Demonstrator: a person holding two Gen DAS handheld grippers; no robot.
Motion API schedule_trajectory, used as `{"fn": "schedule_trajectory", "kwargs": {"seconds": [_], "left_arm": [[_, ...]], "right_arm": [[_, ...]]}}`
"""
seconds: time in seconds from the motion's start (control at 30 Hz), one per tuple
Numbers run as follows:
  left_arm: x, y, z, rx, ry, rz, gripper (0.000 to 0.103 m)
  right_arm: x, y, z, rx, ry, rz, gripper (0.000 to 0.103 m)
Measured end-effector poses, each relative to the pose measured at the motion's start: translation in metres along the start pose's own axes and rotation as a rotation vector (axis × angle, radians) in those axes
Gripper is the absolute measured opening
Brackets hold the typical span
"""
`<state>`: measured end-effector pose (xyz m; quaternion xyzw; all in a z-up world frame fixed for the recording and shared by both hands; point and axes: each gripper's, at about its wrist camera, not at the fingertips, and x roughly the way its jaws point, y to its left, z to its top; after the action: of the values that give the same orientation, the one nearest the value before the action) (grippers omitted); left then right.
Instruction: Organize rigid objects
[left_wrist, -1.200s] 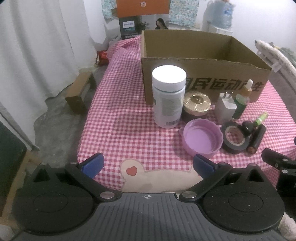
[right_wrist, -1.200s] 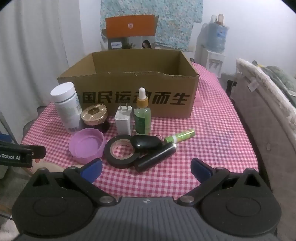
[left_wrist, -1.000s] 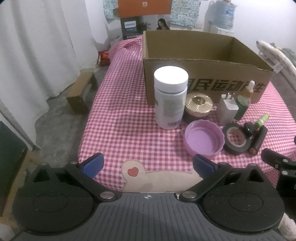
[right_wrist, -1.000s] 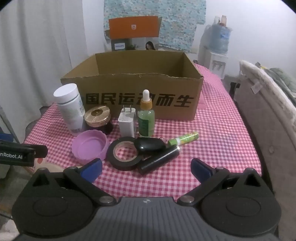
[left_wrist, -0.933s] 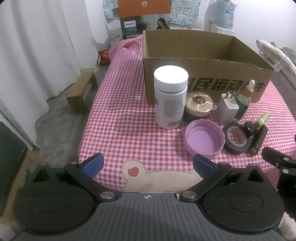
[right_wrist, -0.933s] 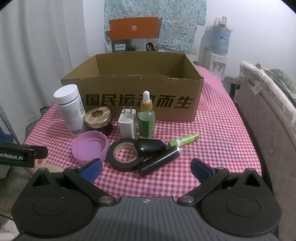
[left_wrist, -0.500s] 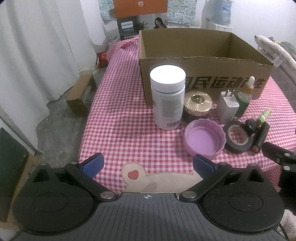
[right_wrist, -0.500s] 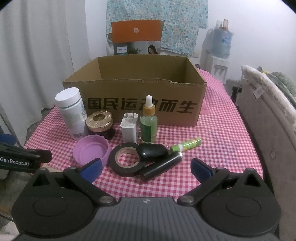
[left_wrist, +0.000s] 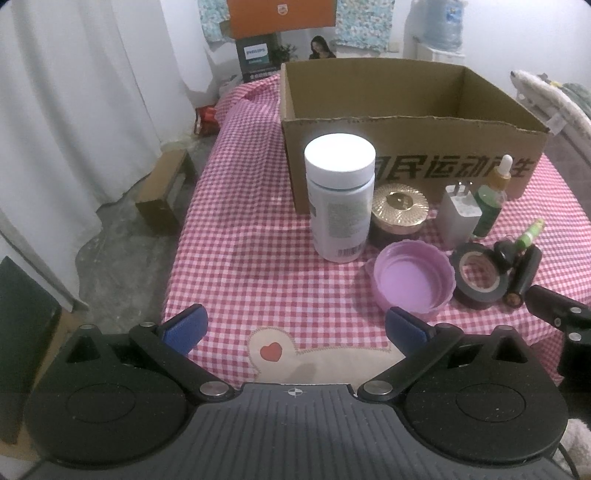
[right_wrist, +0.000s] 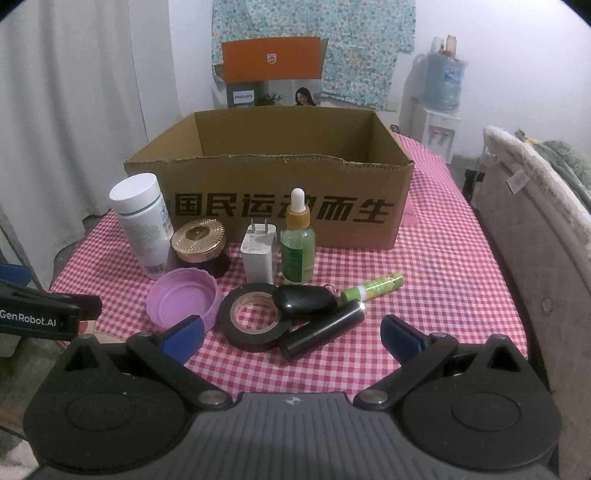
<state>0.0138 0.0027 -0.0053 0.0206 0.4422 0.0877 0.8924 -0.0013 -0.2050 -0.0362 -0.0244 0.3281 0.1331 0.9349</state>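
Left gripper (left_wrist: 293, 326) spread, empty | right gripper (right_wrist: 291, 338) spread, empty | white bottle (left_wrist: 340, 197), purple lid (right_wrist: 183, 301), tape roll (right_wrist: 255, 321) grouped before cardboard box (right_wrist: 273, 181).

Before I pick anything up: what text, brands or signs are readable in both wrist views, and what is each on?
"国民运动而生": front of the brown cardboard box, partly hidden by items.
"PHILIPS": dark carton behind the box.
Small shield emblem, unreadable: orange flap above it.
"GenRobot.AI": the left gripper, seen from the right wrist.
Barcode and fine print, too small to read: white-capped pill bottle.
Print on the green tube: illegible.
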Motion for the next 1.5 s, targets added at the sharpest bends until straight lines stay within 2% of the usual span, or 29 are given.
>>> {"fn": "schedule_trajectory", "kwargs": {"seconds": [0.43,0.53,0.63,0.83,0.9,1.0,1.07,1.1,1.27,1.33,1.5], "left_arm": [[0.0,-0.003,0.003,0.023,-0.01,-0.017,0.103],[-0.003,-0.008,0.004,0.05,-0.048,-0.061,0.103],[-0.011,-0.015,0.007,0.105,-0.114,-0.148,0.103],[-0.018,-0.046,0.02,0.295,-0.212,-0.304,0.1],[-0.015,-0.06,0.025,0.355,-0.219,-0.352,0.097],[-0.01,-0.082,0.033,0.439,-0.225,-0.407,0.09],[-0.004,-0.096,0.036,0.492,-0.22,-0.44,0.076],[-0.001,-0.103,0.037,0.517,-0.217,-0.453,0.074],[0.015,-0.132,0.038,0.616,-0.199,-0.485,0.058],[0.024,-0.142,0.039,0.637,-0.179,-0.496,0.051],[0.045,-0.157,0.046,0.631,-0.105,-0.519,0.042]], "right_arm": [[0.001,-0.002,0.0,0.016,0.03,0.009,0.103],[-0.002,-0.006,-0.001,0.028,0.018,0.013,0.103],[-0.007,-0.019,-0.002,0.071,-0.007,0.008,0.103],[-0.019,-0.076,0.004,0.241,-0.047,-0.031,0.102],[-0.019,-0.095,0.007,0.298,-0.036,-0.028,0.097],[-0.004,-0.118,0.011,0.398,-0.005,0.025,0.088],[0.014,-0.127,0.014,0.44,0.051,0.065,0.08],[0.023,-0.131,0.016,0.46,0.076,0.085,0.073],[0.073,-0.139,0.023,0.519,0.22,0.157,0.063],[0.086,-0.14,0.025,0.525,0.255,0.169,0.058],[0.11,-0.142,0.029,0.515,0.311,0.191,0.042]]}}
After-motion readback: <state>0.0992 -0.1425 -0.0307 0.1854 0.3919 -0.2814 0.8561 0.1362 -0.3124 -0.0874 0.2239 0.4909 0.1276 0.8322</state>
